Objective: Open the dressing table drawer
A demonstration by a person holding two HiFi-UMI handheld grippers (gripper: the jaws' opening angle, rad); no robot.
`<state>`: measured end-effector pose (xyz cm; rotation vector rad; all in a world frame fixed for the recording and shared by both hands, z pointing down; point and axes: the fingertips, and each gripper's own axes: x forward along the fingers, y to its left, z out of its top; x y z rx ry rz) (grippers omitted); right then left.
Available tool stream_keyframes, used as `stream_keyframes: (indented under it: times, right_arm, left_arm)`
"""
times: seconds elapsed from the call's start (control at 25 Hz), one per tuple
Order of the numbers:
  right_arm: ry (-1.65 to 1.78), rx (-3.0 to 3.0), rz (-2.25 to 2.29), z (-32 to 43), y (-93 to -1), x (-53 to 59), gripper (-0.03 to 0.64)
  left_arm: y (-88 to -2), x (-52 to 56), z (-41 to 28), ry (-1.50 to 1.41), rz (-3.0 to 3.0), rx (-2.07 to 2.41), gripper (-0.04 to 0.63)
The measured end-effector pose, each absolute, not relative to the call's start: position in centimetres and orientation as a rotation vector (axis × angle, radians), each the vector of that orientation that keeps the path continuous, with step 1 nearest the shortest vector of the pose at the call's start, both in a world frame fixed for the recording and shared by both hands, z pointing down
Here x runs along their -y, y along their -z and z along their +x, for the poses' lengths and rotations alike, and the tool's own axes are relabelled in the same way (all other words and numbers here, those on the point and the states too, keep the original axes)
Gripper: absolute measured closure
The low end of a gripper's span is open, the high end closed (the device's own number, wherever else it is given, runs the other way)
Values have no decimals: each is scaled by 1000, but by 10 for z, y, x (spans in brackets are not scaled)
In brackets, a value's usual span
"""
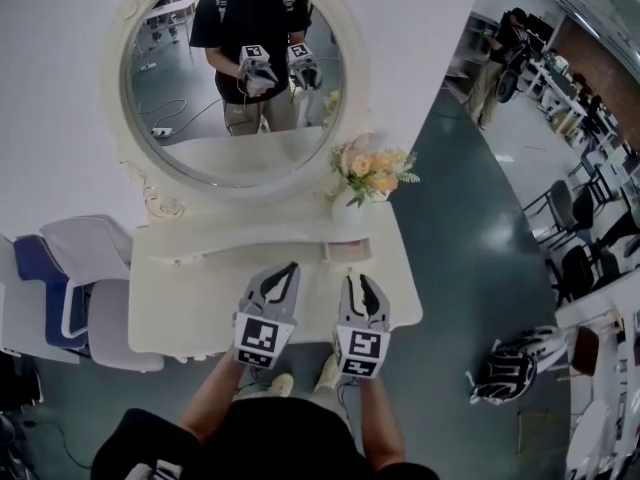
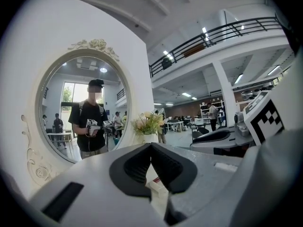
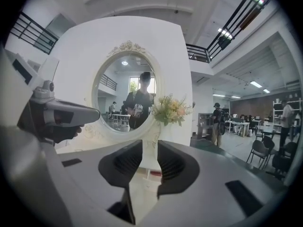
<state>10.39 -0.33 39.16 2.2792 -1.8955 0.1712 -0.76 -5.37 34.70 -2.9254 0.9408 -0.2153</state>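
Left tool pressed together, right tool slightly spread and empty, both above white desk, drawer just beyond.

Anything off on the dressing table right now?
Only the small drawer below the vase of flowers: it stands pulled out from the shelf front, with a pinkish inside showing. The vase is upright, the mirror looks intact, and nothing is spilled.
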Motion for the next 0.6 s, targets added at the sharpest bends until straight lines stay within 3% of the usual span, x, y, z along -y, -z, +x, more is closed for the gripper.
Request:
stream_keyframes:
  times: [0.6]
  right_arm:
    - [-94, 1740, 2436, 93, -368, -36, 614]
  left_arm:
    - [-337, 31, -21, 178, -2943, -770, 592]
